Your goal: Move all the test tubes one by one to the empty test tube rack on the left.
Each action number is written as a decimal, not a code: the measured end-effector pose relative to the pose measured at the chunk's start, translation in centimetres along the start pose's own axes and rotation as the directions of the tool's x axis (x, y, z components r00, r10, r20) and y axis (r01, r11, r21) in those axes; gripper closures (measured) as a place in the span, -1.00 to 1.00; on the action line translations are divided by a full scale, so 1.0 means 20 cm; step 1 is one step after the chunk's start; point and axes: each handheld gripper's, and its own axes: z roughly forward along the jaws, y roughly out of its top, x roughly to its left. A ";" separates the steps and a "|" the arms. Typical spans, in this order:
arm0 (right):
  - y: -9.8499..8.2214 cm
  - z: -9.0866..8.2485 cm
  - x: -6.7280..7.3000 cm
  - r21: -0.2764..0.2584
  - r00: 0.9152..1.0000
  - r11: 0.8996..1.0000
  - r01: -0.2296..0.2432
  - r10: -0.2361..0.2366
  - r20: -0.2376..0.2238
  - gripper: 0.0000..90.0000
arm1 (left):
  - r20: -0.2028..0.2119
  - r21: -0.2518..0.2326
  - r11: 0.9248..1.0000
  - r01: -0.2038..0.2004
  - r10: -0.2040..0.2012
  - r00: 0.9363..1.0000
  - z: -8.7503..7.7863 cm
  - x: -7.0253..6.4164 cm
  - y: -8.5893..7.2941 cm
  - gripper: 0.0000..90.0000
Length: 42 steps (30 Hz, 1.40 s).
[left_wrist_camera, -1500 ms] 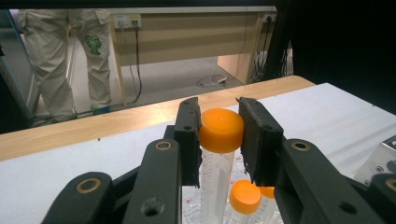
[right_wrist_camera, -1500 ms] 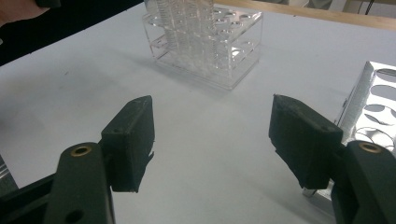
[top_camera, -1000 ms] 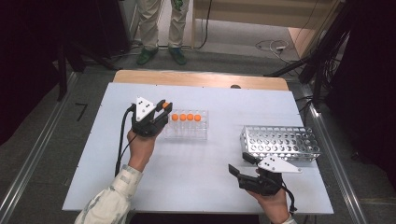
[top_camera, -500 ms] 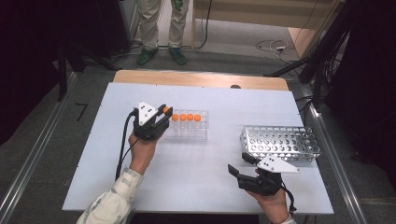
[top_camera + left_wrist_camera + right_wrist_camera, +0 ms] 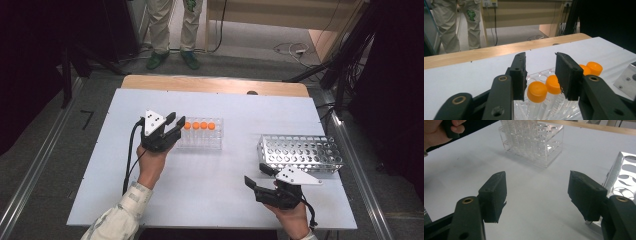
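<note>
Under left gripper (image 5: pixel 540 75) — orange-capped tubes (image 5: pixel 537 92)

In the left gripper view, the left gripper's (image 5: pixel 540 72) right jaw covers part of the second orange-capped tube (image 5: pixel 552 84) and most of the third (image 5: pixel 584 69). The clear tube rack (image 5: pixel 541 110) is cut off by the bottom edge, so how deep the tubes sit cannot be told. The metal rack (image 5: pixel 627 80) is clipped at the right edge.

In the right gripper view, the top edge cuts off the clear rack's upper part, hiding the caps. The left hand (image 5: pixel 439 130) shows only partly in the top left corner. The metal rack runs off the right edge behind the right gripper's (image 5: pixel 537 195) jaw.

In the high view, the standing person (image 5: pixel 170 30) is cut off above the legs.
</note>
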 end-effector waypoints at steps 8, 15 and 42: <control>0.00 0.00 -0.02 -0.005 1.000 1.000 -0.003 0.003 0.014 -0.34 | 0.018 0.008 1.000 0.022 -0.022 1.000 -0.05 -0.01 -0.01 0.01; 0.00 -0.01 -0.04 -0.008 0.999 1.000 -0.011 0.011 0.030 -0.34 | 0.003 0.026 0.999 0.037 -0.037 0.999 -0.14 -0.02 -0.05 -0.41; -0.04 -0.17 -0.15 -0.054 0.992 0.998 -0.045 0.051 0.115 -0.36 | -0.042 0.059 0.998 0.026 -0.023 0.999 -0.50 0.00 -0.28 -0.56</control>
